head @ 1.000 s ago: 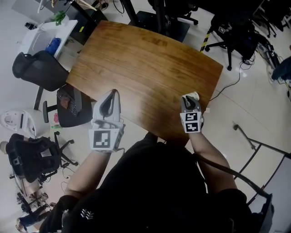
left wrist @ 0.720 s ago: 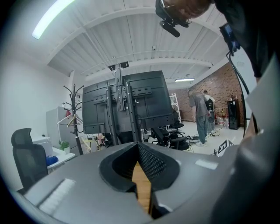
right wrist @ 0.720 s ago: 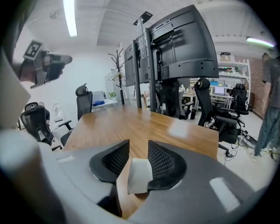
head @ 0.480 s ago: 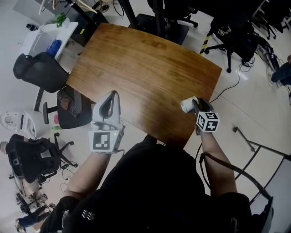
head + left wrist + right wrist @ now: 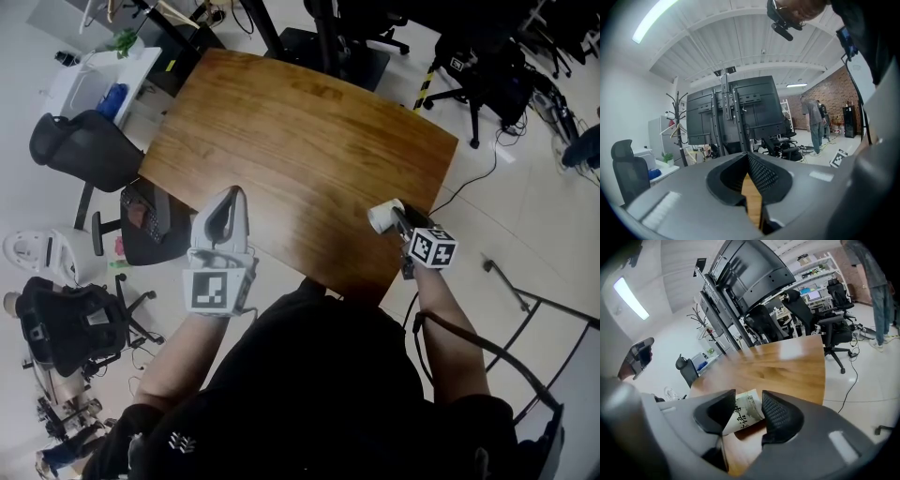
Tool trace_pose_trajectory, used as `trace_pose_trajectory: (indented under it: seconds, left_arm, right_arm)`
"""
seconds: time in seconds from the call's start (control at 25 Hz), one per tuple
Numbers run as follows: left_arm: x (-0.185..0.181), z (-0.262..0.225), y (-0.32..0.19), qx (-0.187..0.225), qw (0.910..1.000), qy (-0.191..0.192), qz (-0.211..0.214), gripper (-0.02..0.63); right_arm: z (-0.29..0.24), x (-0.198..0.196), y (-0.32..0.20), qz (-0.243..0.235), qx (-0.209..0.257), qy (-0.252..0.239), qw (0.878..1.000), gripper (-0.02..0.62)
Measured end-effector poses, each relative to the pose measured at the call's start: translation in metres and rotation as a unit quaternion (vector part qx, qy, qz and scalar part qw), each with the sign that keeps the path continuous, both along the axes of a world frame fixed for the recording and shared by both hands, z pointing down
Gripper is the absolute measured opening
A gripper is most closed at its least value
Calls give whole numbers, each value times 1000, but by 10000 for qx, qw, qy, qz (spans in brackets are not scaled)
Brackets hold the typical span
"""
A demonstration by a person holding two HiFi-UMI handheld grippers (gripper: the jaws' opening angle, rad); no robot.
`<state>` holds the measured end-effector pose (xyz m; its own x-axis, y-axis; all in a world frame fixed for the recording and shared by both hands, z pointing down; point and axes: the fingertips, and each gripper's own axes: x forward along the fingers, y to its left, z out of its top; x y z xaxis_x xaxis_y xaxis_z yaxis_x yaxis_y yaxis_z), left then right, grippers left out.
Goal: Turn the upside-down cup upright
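A white paper cup (image 5: 382,217) with dark print sits at the near right corner of the wooden table (image 5: 300,141). It leans to one side, its rim (image 5: 752,403) turned away from me. My right gripper (image 5: 395,216) is rolled onto its side around it. Its jaws have just been opening, and the cup (image 5: 742,414) stands between them, with a gap at the right pad (image 5: 774,409). My left gripper (image 5: 228,193) hovers over the table's near left edge. The left gripper (image 5: 749,161) has its jaws together and holds nothing.
The cup is close to the table's near and right edges. Black office chairs (image 5: 80,145) stand on the left, and more chairs (image 5: 478,66) beyond the far right corner. A cable (image 5: 478,173) runs over the floor on the right.
My right gripper rolled over and shifted to the right, and its jaws came apart from the cup. The cup now shows beside the jaws at the table corner. The left gripper stayed put.
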<state>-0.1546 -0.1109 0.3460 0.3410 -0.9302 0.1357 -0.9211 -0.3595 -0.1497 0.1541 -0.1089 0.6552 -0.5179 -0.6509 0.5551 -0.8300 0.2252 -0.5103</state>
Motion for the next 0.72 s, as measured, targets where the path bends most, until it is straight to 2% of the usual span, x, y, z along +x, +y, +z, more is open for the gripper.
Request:
trace_pose_trajectory:
  seconds: [0.08, 0.16, 0.36, 0.56, 0.72]
  left_arm:
    - [1, -1, 0, 8, 10000, -5, 16, 0]
    - [1, -2, -1, 10, 10000, 8, 20, 0]
    - [2, -3, -1, 55, 10000, 53, 40, 0]
    - [3, -3, -1, 88, 9999, 99, 63, 0]
    - [1, -6, -1, 131, 9998, 108, 94, 0]
  right_arm:
    - [-2, -3, 0, -125, 35, 153, 9998, 162]
    - [-5, -7, 0, -263, 136, 349, 9990, 97]
    - [-23, -25, 1, -797, 535, 816, 9920, 59]
    - [-45, -46, 3, -1406, 1032, 1529, 9727, 37]
    - [-56, -62, 4, -1718, 1290, 1836, 9592, 25]
